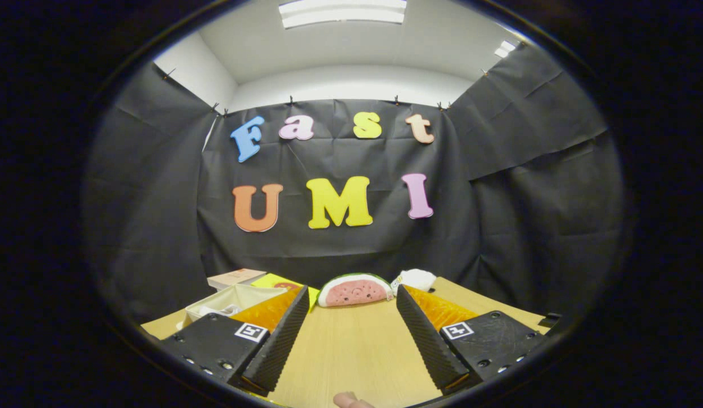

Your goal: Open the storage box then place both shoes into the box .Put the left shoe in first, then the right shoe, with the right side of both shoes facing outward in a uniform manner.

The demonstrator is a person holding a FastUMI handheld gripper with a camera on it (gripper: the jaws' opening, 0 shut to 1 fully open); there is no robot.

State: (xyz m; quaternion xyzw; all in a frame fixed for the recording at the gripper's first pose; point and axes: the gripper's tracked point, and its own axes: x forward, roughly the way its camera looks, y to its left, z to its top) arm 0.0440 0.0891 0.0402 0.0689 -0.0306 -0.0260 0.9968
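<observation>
My gripper (351, 300) stands open above the wooden table (351, 351), with nothing between its fingers. A pale open box (229, 300) with something white inside sits at the back left, just beyond the left finger and partly hidden by it. A white item (416, 279) lies at the far end of the table beyond the right finger; I cannot tell what it is. No shoe can be made out clearly.
A watermelon-slice plush (355, 290) lies at the table's far end, straight ahead between the fingers. A yellow flat item (275, 281) and a flat cardboard box (236, 276) sit behind the pale box. A fingertip (351, 401) shows at the near edge.
</observation>
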